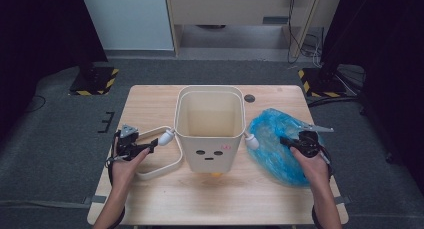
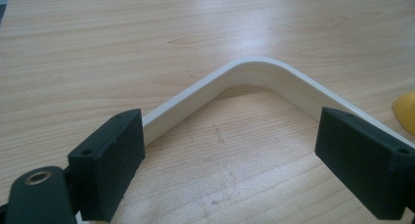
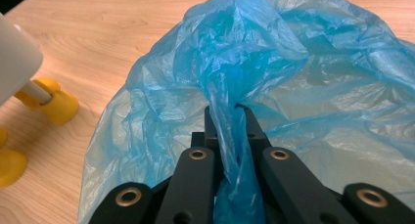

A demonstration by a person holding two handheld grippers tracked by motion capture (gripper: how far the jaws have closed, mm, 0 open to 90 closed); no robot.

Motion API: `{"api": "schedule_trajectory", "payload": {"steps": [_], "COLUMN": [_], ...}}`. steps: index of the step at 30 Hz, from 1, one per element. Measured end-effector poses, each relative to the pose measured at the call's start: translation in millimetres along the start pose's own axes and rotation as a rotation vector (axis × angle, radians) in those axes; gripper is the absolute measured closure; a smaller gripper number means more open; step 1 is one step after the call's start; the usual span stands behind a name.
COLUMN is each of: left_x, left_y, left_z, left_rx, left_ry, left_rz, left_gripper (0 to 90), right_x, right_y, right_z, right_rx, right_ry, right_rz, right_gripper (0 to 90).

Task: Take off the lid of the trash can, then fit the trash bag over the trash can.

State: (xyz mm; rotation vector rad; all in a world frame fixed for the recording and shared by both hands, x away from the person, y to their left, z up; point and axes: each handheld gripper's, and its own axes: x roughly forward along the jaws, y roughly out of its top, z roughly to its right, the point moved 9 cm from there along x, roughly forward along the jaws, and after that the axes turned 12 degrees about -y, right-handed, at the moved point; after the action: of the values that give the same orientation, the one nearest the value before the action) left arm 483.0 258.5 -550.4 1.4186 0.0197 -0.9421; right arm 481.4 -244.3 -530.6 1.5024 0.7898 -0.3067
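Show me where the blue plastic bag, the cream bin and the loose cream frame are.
blue plastic bag [image 3: 293, 53], right gripper view, on its crumpled upper folds.
cream bin [image 1: 209, 150], high view, on the front wall above the face.
loose cream frame [image 2: 254, 70], left gripper view, on its rounded corner.

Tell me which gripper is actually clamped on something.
The right gripper: its jaws are shut on a twisted fold of the blue plastic bag. The left gripper stands open, straddling the cream ring frame flat on the table.
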Motion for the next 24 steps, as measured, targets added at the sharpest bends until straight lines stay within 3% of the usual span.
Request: {"api": "schedule_trajectory", "payload": {"steps": [10,20,24], "left_x": [-1.1,-4.5,-5.9], "left_y": [0.0,2.5,1.5], "left_z": [-0.1,-2.8,-5.6], "left_rx": [0.011,0.006,0.001], "left_ry": [-0.009,-0.004,-0.002], "left_rz": [0.002,0.016,0.018], "left_gripper": [7.8,7.8,7.6], "right_x": [-14.1,-23.0,-24.8], "right_y": [16.0,42.9,54.0], "right_z": [-0.7,-2.7,-6.2], "right_rx": [0.032,0.116,0.116], "right_ry": [0.025,0.074,0.077], "right_rz": [0.018,0.039,0.038], "right_gripper": [87.3,87.6,87.7]}}
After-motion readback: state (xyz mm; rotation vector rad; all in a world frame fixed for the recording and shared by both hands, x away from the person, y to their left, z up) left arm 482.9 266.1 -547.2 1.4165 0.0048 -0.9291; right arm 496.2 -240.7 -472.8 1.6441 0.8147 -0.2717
